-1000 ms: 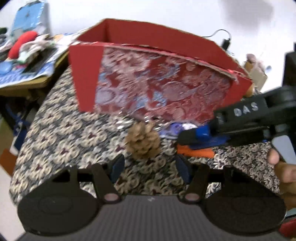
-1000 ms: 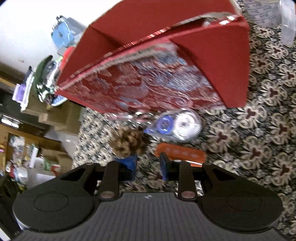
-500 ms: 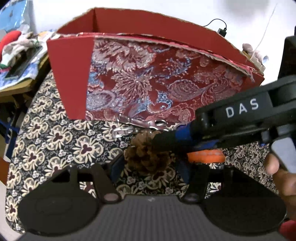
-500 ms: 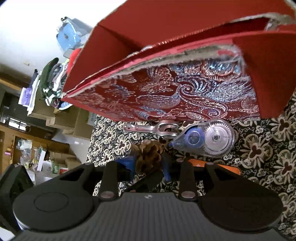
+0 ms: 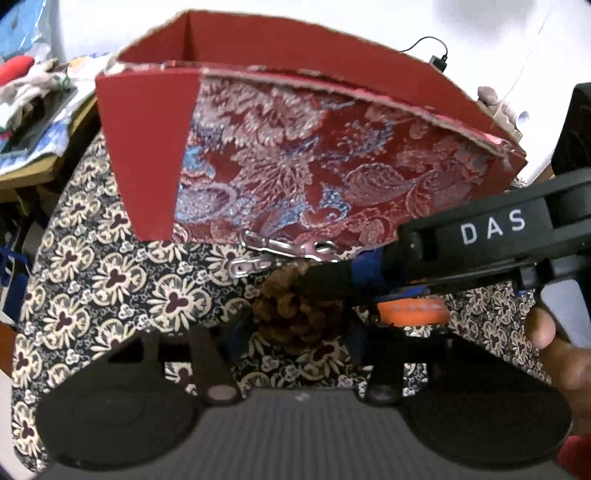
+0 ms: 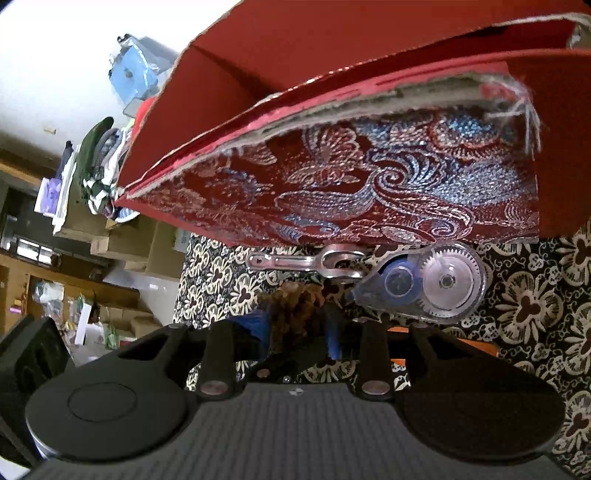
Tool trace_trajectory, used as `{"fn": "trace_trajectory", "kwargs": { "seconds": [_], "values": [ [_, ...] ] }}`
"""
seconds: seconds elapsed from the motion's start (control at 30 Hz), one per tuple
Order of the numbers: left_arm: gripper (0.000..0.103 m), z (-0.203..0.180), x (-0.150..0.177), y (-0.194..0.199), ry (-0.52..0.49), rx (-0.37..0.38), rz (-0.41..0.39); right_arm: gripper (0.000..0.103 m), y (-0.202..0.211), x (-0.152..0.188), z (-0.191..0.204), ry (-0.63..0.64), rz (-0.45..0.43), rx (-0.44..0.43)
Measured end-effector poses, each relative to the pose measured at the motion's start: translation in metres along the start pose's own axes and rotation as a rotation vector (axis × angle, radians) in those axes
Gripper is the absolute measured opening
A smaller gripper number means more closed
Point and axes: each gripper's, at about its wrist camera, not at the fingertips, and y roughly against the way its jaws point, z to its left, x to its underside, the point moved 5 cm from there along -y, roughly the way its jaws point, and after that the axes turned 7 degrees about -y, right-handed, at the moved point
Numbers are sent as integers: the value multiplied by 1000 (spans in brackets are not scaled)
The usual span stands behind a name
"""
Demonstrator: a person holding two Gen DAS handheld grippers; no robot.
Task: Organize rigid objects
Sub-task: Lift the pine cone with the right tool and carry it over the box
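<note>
Pinecone [image 5: 295, 317], one, between both hand-held grippers' half-closed jaws; grip unclear; one red box [image 5: 295, 162].

White wall [image 5: 332, 22], flower-patterned tablecloth [image 5: 110, 273], cluttered side table [image 5: 33, 162], wooden shelves [image 6: 22, 266] beyond.

The patterned cloth [image 5: 110, 280] carried one red box [image 5: 147, 147], one pine cone [image 5: 291, 314], one metal clasp [image 6: 306, 262], one correction-tape dispenser [image 6: 436, 284] and one orange item [image 5: 413, 312].

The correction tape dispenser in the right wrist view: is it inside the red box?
No, the correction tape dispenser lies on the patterned cloth, outside the red box and against its front wall.
</note>
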Motion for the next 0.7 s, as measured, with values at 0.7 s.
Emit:
{"fn": "trace_trajectory", "kwargs": {
  "seconds": [0.7],
  "values": [
    [48,-50,-79,108,-102,-12,-266,13,98,-23,53,202,-205,-231]
  ]
}}
